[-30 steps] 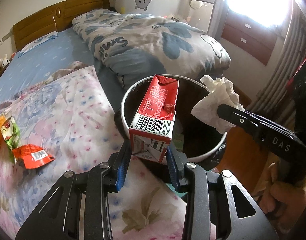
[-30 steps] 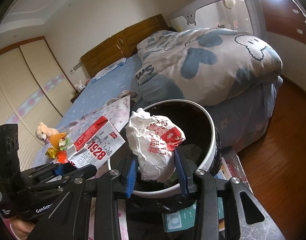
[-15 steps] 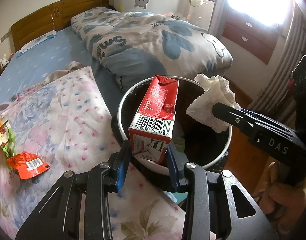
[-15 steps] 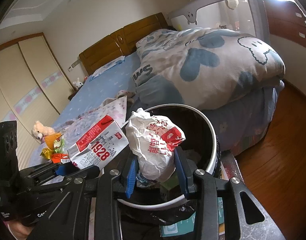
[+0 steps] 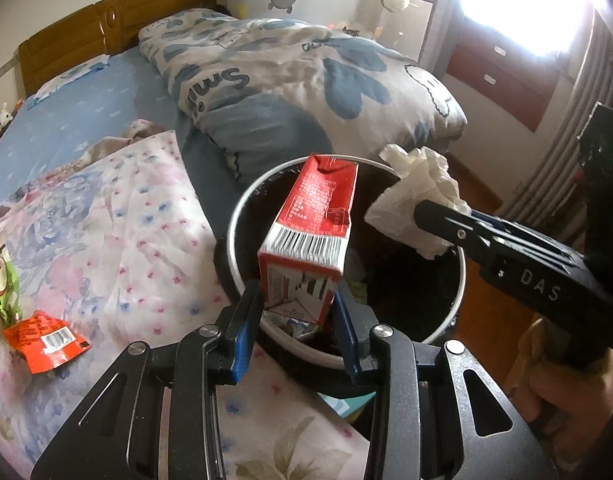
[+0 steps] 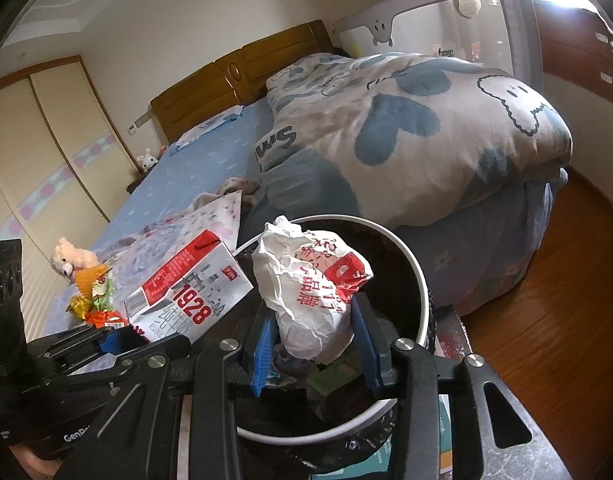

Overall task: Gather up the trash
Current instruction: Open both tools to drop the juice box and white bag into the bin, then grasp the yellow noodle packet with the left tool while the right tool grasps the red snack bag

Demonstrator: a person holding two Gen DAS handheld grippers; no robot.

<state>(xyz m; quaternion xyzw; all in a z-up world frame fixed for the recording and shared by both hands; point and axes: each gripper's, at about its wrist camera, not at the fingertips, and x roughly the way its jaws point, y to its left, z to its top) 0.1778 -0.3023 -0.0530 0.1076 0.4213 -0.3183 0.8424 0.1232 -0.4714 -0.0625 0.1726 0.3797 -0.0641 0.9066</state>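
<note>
Left gripper (image 5: 297,330) clamped on red-and-white milk carton (image 5: 311,234), centre frame, over white-rimmed round black trash bin (image 5: 242,208). Right gripper (image 6: 313,350) clamped on crumpled white paper wrapper with red print (image 6: 311,293), lower centre, above same bin. Red snack packet (image 5: 46,339) on floral bedspread (image 5: 118,232), lower left.

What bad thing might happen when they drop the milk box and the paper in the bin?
The milk carton hangs over the near rim of the trash bin, so the left gripper may drop it onto the bedspread. The crumpled wrapper in the right gripper is light and might drift.
</note>
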